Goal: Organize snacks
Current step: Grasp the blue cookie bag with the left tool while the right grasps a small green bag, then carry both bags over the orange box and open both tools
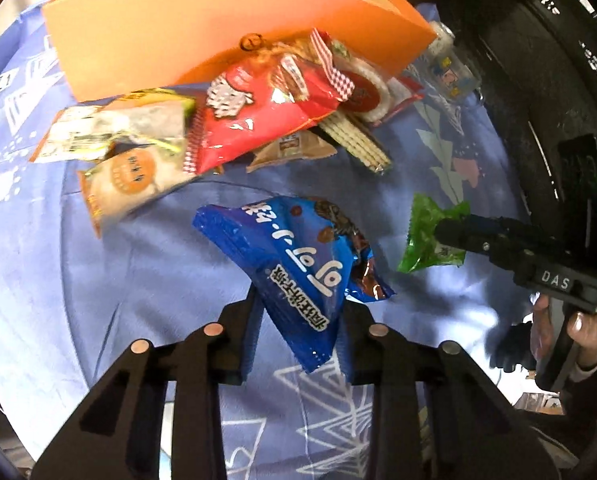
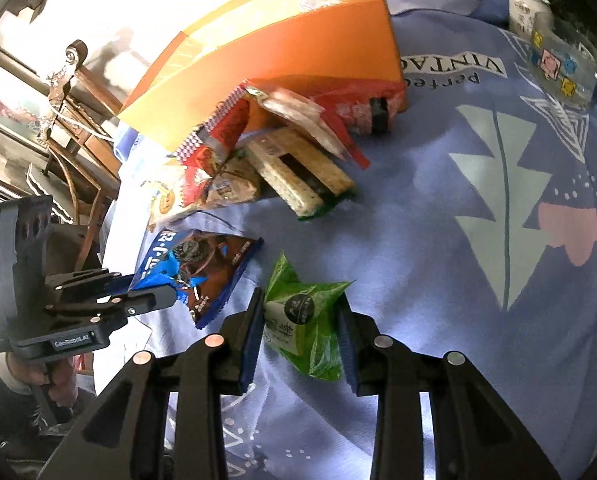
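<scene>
My left gripper [image 1: 300, 316] is shut on a blue cookie packet [image 1: 294, 260] and holds it above the blue cloth; it also shows in the right wrist view [image 2: 202, 272]. My right gripper [image 2: 302, 320] is shut on a small green snack packet [image 2: 306, 316], which also shows in the left wrist view [image 1: 434, 236]. An orange box [image 1: 202, 28] lies on its side at the back with several snacks spilling from its mouth: a red bag [image 1: 258, 108], a wafer pack [image 1: 358, 140], pale packets [image 1: 130, 176].
A patterned blue tablecloth [image 2: 478, 240] covers the table. A clear glass [image 2: 558, 64] and a can [image 2: 524, 6] stand at the far right. Wooden chairs [image 2: 70, 120] stand beyond the table's left edge.
</scene>
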